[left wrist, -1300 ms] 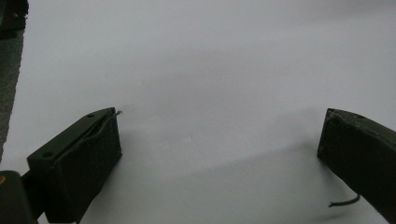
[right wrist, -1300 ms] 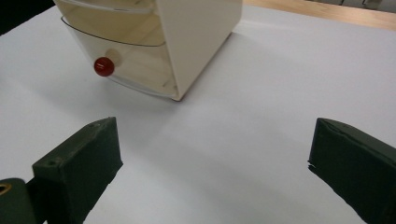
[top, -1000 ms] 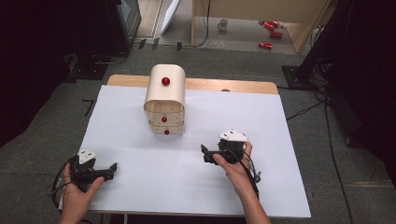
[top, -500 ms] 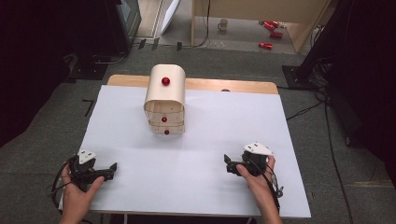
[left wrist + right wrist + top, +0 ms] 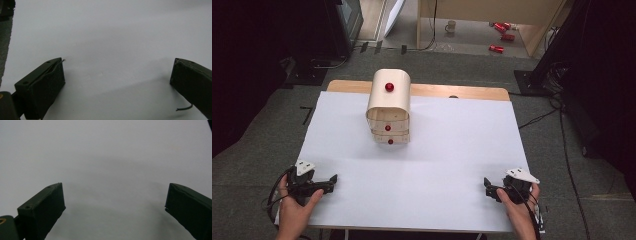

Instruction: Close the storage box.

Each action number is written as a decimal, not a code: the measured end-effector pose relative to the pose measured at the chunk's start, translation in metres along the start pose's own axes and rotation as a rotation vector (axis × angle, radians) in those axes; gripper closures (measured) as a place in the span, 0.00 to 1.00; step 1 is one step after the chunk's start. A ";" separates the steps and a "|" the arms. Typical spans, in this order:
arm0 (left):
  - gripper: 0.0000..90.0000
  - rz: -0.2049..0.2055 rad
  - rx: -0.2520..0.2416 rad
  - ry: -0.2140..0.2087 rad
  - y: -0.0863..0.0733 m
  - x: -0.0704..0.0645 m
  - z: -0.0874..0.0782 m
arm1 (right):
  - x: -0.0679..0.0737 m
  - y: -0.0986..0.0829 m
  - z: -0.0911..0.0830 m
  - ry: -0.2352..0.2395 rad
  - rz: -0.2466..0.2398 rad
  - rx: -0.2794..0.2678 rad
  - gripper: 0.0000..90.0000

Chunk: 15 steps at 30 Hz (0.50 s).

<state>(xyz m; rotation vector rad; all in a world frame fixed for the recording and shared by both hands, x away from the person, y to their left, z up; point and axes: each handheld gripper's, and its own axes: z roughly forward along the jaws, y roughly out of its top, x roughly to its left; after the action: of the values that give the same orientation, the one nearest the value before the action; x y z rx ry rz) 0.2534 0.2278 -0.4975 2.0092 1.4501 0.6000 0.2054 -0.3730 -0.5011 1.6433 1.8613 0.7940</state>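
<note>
At the table's near corners, both claws (image 5: 333, 179) (image 5: 486, 186) gape, empty.

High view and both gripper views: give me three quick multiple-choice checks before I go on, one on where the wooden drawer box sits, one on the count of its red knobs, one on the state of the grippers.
1. Where is the wooden drawer box?
A. At the near edge between the hands
B. Toward the far side of the white table cover, left of its middle
C. On the floor

2. How many red knobs show on it?
A. One
B. Three
C. Five

3. How do the left gripper and right gripper stand?
A. Both open and holding nothing
B. Left shut on a knob
C. Both shut

Answers:
1 B, the high view shows the box well beyond both hands.
2 B, one on the top and two on the drawer fronts.
3 A, each gripper view shows jaws wide apart over bare white cover.
</note>
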 end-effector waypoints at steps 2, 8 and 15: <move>0.00 0.000 0.000 0.000 0.000 0.000 0.000 | -0.002 -0.002 0.002 0.007 0.014 0.007 0.02; 0.00 0.001 0.001 0.000 0.000 0.000 0.000 | -0.003 -0.002 0.003 0.008 0.018 0.014 0.02; 0.00 0.000 0.002 0.000 0.000 0.000 0.000 | -0.003 -0.002 0.003 0.008 0.018 0.013 0.02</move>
<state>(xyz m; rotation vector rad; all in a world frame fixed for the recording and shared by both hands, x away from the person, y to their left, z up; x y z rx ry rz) 0.2537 0.2279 -0.4975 2.0107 1.4506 0.5985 0.2066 -0.3755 -0.5046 1.6699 1.8631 0.7988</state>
